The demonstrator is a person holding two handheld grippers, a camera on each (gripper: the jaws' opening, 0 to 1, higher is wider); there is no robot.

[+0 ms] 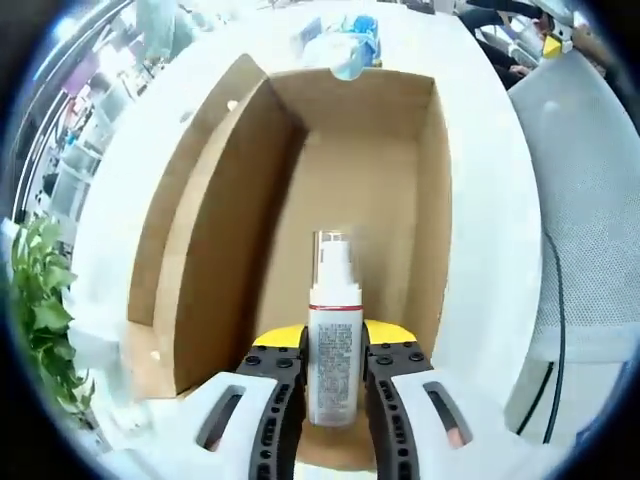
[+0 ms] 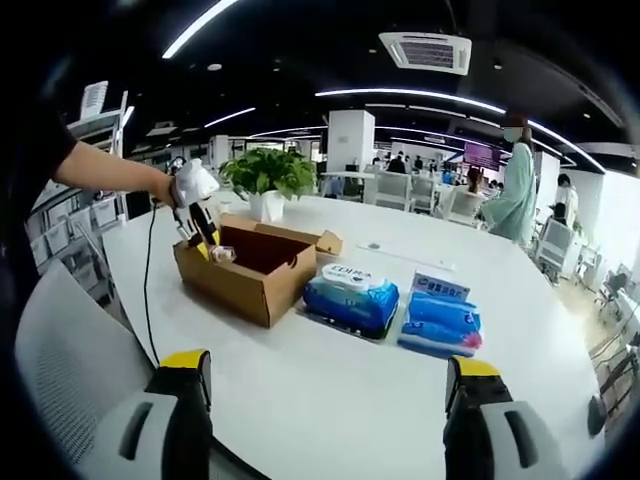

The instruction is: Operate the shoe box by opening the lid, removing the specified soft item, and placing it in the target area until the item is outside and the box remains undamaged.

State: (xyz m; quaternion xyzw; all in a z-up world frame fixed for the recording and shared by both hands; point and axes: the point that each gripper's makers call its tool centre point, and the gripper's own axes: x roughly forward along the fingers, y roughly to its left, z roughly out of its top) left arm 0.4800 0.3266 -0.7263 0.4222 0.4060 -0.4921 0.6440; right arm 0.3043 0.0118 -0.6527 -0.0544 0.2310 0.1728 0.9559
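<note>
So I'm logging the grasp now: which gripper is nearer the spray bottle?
Left. The left gripper has its fingers shut on the spray bottle over the open cardboard box. The right gripper hangs open, well back from the box.

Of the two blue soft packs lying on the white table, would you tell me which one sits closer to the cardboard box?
The darker blue wipes pack with the white oval lid lies right beside the brown cardboard box; the lighter blue pack lies beyond it.
</note>
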